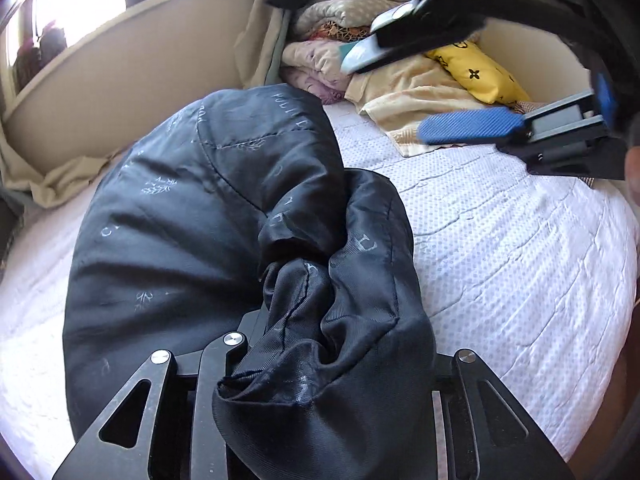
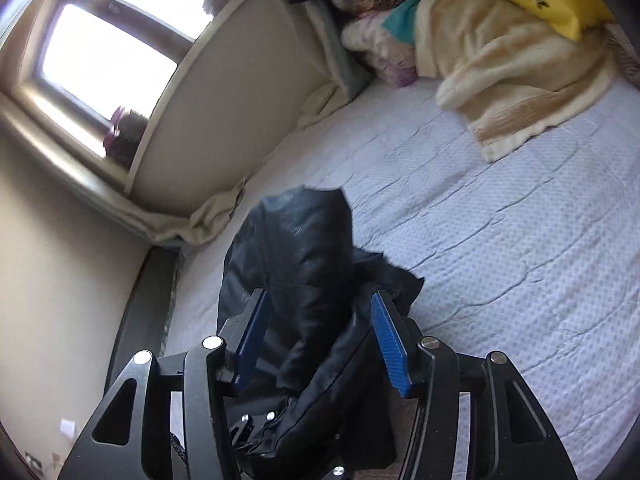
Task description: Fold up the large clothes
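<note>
The black jacket (image 1: 208,208) lies bunched at the lower centre of the left view, on the bed (image 1: 500,248); the left gripper (image 1: 320,336) is buried under its cloth, so I cannot tell its hold; the right gripper (image 2: 320,344) stands open above the jacket, probably to seek a new edge.

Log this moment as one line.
stage: folding underway | black jacket: bunched on bed | left gripper: buried under jacket, grip unclear | right gripper: open, over jacket, holding nothing
</note>
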Tool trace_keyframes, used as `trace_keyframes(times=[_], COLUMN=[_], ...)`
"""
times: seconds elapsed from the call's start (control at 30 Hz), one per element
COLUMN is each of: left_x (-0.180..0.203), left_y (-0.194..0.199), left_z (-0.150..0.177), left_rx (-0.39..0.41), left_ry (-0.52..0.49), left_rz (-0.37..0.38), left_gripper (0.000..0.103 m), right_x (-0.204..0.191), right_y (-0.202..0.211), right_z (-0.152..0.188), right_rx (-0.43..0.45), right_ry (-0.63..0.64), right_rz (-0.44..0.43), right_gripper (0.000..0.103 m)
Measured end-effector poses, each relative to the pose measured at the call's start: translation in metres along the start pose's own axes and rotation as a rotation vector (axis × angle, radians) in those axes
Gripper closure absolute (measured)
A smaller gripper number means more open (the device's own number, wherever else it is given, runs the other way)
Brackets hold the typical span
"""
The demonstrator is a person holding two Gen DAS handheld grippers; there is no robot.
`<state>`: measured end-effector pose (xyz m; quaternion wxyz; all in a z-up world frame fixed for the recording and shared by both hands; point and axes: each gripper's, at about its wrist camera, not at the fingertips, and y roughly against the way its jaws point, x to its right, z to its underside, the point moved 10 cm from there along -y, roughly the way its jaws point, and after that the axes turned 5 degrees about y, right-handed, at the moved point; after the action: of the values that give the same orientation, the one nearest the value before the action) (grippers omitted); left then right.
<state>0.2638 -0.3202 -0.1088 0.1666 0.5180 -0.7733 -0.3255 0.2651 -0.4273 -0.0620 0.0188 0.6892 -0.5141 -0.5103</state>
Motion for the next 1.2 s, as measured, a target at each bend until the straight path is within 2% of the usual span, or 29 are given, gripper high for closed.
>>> trace_keyframes(times=[0.1, 0.17, 0.23, 0.27, 0.37, 0.43, 0.5, 0.57, 0.63, 0.7, 0.77, 0.83, 0.97, 1.07, 1.2], left_x=[-0.001, 0.001, 0.005, 0.005, 0.006, 0.005, 0.005, 0.003, 0.001, 0.001, 0.001, -0.004, -0.033, -0.074, -0.127], left_y=[0.001, 0.003, 0.006, 0.007, 0.012, 0.013, 0.015, 0.016, 0.018, 0.022, 0.032, 0.049, 0.090, 0.108, 0.097], left_z=[0.001, 0.003, 0.004, 0.005, 0.009, 0.010, 0.012, 0.013, 0.015, 0.017, 0.018, 0.021, 0.020, 0.019, 0.015], left_rx=[0.009, 0.014, 0.020, 0.022, 0.027, 0.026, 0.022, 0.012, -0.003, -0.030, -0.069, -0.099, -0.104, -0.087, -0.100], left_ry=[-0.011, -0.019, -0.024, -0.025, -0.033, -0.038, -0.041, -0.045, -0.053, -0.066, -0.080, -0.094, -0.067, -0.022, 0.085], left_rz=[0.003, 0.005, 0.010, 0.013, 0.026, 0.034, 0.052, 0.073, 0.094, 0.121, 0.169, 0.227, 0.317, 0.304, 0.262], left_gripper=[0.067, 0.066, 0.065, 0.064, 0.063, 0.062, 0.061, 0.057, 0.053, 0.050, 0.043, 0.041, 0.037, 0.036, 0.037], right_x=[0.008, 0.015, 0.028, 0.029, 0.028, 0.025, 0.023, 0.021, 0.019, 0.017, 0.018, 0.017, 0.021, 0.023, 0.025], right_y=[-0.011, -0.013, -0.015, -0.016, -0.033, -0.047, -0.062, -0.073, -0.085, -0.090, -0.091, -0.089, -0.085, -0.083, -0.081], right_z=[0.011, 0.015, 0.019, 0.021, 0.029, 0.034, 0.038, 0.040, 0.042, 0.042, 0.040, 0.038, 0.035, 0.033, 0.034], right_rx=[-0.049, -0.065, -0.085, -0.101, -0.172, -0.213, -0.247, -0.274, -0.293, -0.305, -0.299, -0.285, -0.258, -0.244, -0.235], right_ry=[-0.059, -0.102, -0.121, -0.128, -0.164, -0.151, -0.119, -0.096, -0.073, -0.039, -0.006, 0.014, 0.023, 0.049, 0.075], right_rz=[0.021, 0.024, 0.054, 0.046, -0.062, -0.089, -0.088, -0.085, -0.083, -0.063, -0.026, 0.001, 0.031, 0.079, 0.126], right_gripper=[0.050, 0.036, 0.030, 0.029, 0.029, 0.029, 0.033, 0.045, 0.052, 0.061, 0.069, 0.072, 0.075, 0.075, 0.075])
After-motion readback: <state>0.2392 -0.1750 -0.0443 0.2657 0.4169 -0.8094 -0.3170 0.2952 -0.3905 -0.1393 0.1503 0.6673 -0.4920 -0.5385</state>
